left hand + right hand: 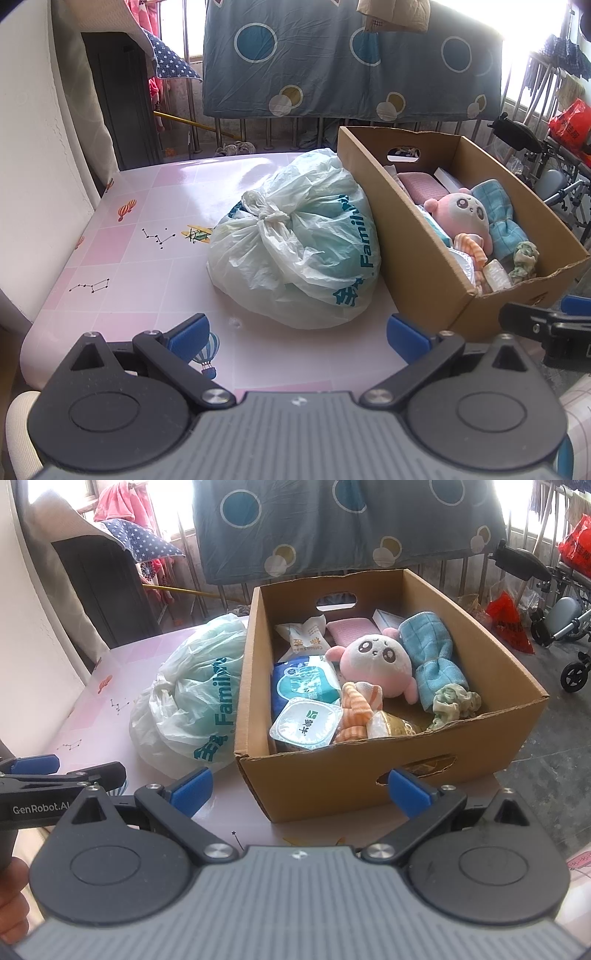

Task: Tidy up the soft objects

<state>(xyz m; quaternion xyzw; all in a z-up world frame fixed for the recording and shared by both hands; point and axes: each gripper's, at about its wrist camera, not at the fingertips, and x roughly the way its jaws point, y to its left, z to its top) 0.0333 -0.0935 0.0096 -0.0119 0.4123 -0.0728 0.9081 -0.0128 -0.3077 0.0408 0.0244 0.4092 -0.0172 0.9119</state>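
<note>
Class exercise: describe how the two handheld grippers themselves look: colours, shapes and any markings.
Both match: the left gripper and right gripper have a grey ribbed body, two round black discs, black linkage arms with silver screws, and blue pads on the fingertips. The left gripper's side, seen from the right wrist, carries white "GenRobot.AI" lettering.

Your counter [147, 206] was glossy and smooth, a pink printed surface catching the window glare. The knotted bag [295, 243] on it was thin, crinkled, half-clear plastic with a soft sheen. Beside it your box [332, 782] was matt brown corrugated cardboard, ragged at its torn edges. Inside it you had a fuzzy pink plush toy [375, 659], a nubby blue cloth [432, 657], and a cup with a shiny foil lid [304, 725]. Each tool showed matt black plastic arms, blue pads [188, 332] and bright metal screws.
</note>
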